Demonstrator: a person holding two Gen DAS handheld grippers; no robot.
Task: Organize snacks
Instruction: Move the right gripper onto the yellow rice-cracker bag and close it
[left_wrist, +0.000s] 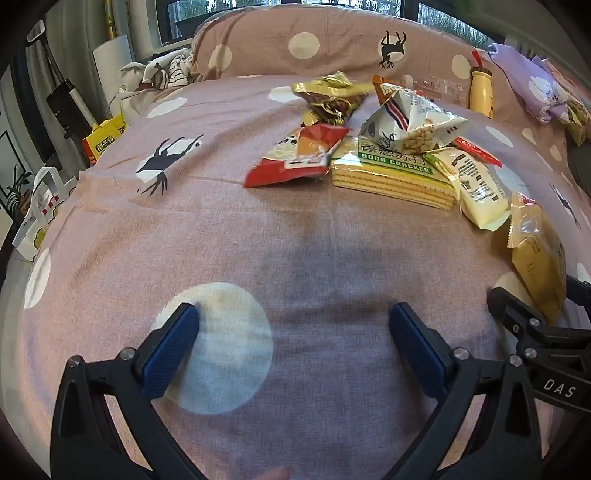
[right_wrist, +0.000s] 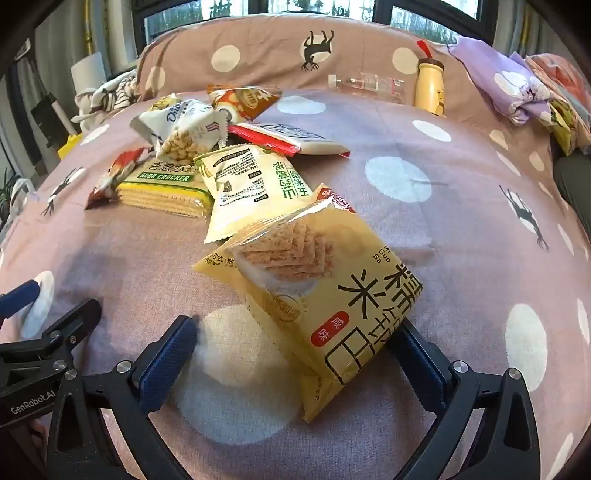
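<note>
Snack packets lie in a heap on a pink spotted bedsheet (left_wrist: 110, 236). In the left wrist view I see a red packet (left_wrist: 295, 155), a soda cracker pack (left_wrist: 391, 177), a white peanut bag (left_wrist: 410, 125), a gold packet (left_wrist: 332, 96) and a pale green-white packet (left_wrist: 476, 184). My left gripper (left_wrist: 291, 343) is open and empty above bare sheet. My right gripper (right_wrist: 295, 350) is open; a yellow rice-cracker bag (right_wrist: 332, 288) lies tilted between its fingers, leaning on the right finger (right_wrist: 424, 362). That bag shows at the right in the left wrist view (left_wrist: 539, 266).
A pillow (left_wrist: 332, 40) in the same fabric lies at the back. A yellow bottle (right_wrist: 430, 85) and a clear bottle (right_wrist: 365, 83) stand by it. A lilac bundle (right_wrist: 517, 85) is at the right. Bags and boxes (left_wrist: 103, 136) sit past the bed's left edge.
</note>
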